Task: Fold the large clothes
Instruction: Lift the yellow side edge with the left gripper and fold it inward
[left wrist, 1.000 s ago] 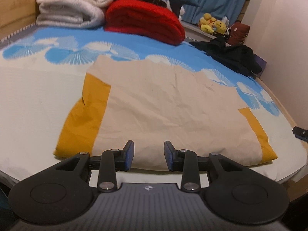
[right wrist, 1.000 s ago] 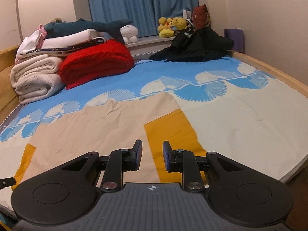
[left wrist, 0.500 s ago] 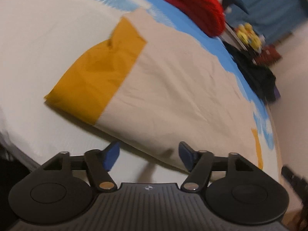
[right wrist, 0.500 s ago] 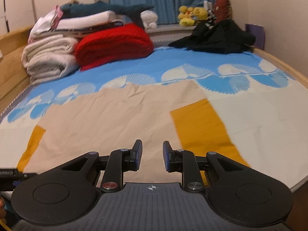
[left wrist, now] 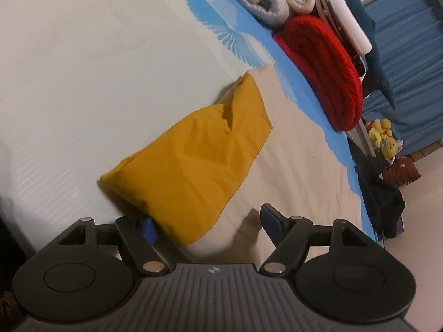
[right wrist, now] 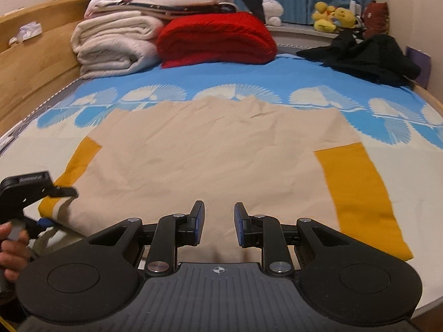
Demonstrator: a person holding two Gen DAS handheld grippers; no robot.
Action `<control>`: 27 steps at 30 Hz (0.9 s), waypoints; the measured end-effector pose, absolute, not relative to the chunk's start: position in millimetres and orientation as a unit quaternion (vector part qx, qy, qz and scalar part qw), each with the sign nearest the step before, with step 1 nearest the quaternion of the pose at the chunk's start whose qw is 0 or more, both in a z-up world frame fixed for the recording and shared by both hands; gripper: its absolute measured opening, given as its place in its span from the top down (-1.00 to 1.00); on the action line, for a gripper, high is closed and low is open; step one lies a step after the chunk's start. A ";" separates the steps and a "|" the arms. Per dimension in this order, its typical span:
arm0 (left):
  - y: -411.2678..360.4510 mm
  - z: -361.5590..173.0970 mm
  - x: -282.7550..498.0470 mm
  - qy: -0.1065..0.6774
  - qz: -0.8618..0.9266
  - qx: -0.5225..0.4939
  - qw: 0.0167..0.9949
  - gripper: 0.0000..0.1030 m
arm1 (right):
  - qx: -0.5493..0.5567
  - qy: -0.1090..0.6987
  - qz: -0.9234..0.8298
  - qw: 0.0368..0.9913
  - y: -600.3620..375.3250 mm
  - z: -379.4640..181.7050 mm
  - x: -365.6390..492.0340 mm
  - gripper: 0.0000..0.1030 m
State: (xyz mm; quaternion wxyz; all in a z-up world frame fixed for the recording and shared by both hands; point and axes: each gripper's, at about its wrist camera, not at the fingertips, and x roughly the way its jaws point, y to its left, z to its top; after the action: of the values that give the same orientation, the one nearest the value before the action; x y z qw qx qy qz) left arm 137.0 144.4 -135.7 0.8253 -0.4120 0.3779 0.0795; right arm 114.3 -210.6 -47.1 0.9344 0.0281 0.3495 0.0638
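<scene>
Within the last second the left claw (left wrist: 206, 225) has swung down and rolled toward the near left corner of the large beige cloth with mustard-yellow side bands (right wrist: 221, 149) lying flat on the blue-and-white patterned bed (right wrist: 193, 78); its jaws stand wide, straddling that corner, apparently ready to pinch it for a fold, while the right claw (right wrist: 219, 222) hovers narrowly open over the near hem, holding nothing
</scene>
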 end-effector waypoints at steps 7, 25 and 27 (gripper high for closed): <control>140.1 -133.5 142.3 0.358 0.087 -0.399 0.839 0.56 | 0.021 0.361 0.071 0.930 -194.8 -51.9 120.3 0.53; 149.5 -23.4 79.4 0.276 0.142 -0.217 0.925 0.80 | 0.104 0.411 0.155 0.892 -133.6 -68.6 167.2 0.53; 141.0 -17.6 74.2 0.272 0.130 -0.202 0.932 0.80 | 0.092 0.452 0.159 0.873 -120.7 -83.8 177.0 0.53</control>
State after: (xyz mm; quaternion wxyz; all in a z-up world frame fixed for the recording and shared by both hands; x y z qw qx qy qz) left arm 74.2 141.0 -17.6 0.9318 -0.2023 0.2716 0.1303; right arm 177.0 -120.7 -83.8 0.8727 0.0923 0.4524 0.1586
